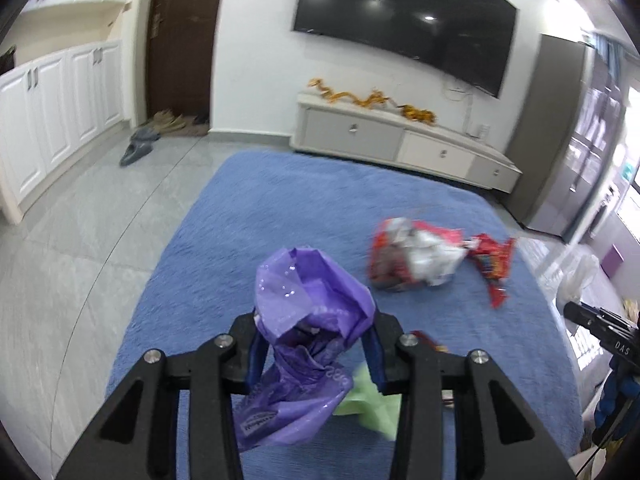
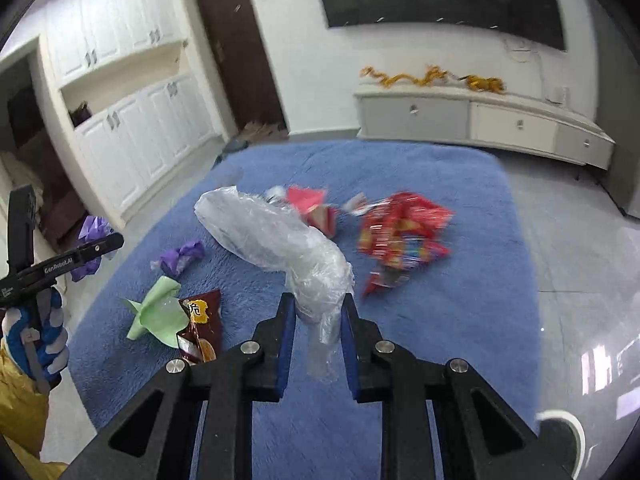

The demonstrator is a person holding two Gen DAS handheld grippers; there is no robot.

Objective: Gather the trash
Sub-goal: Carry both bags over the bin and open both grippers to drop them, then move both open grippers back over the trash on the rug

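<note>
Litter, mixed, spread over one blue pile rug; every position below is given against that rug.

1. Purple plastic bag. Thin glossy film, crumpled, printed near its lower edge. Clamped between the blue pads of the left gripper and hanging clear above the rug's near half, probably raised so it can be carried off.
2. Clear plastic wrap. Wrinkled translucent film bunched into a long roll. The right gripper pinches its narrow lower tail, so the bulk stands up over the rug's middle.
3. Red snack wrappers. Shiny foil, torn and crushed, loose on the rug's far right part; blurred.
4. Green paper scrap. Matte, folded into points, on the rug near its left edge.
5. Brown snack packet. Glossy, flattened, touching the green scrap.
6. Small purple wad. Twisted film, on the rug beyond the green scrap.

No bin or sack visible. By appearance, items 3 to 6 are uncollected.
</note>
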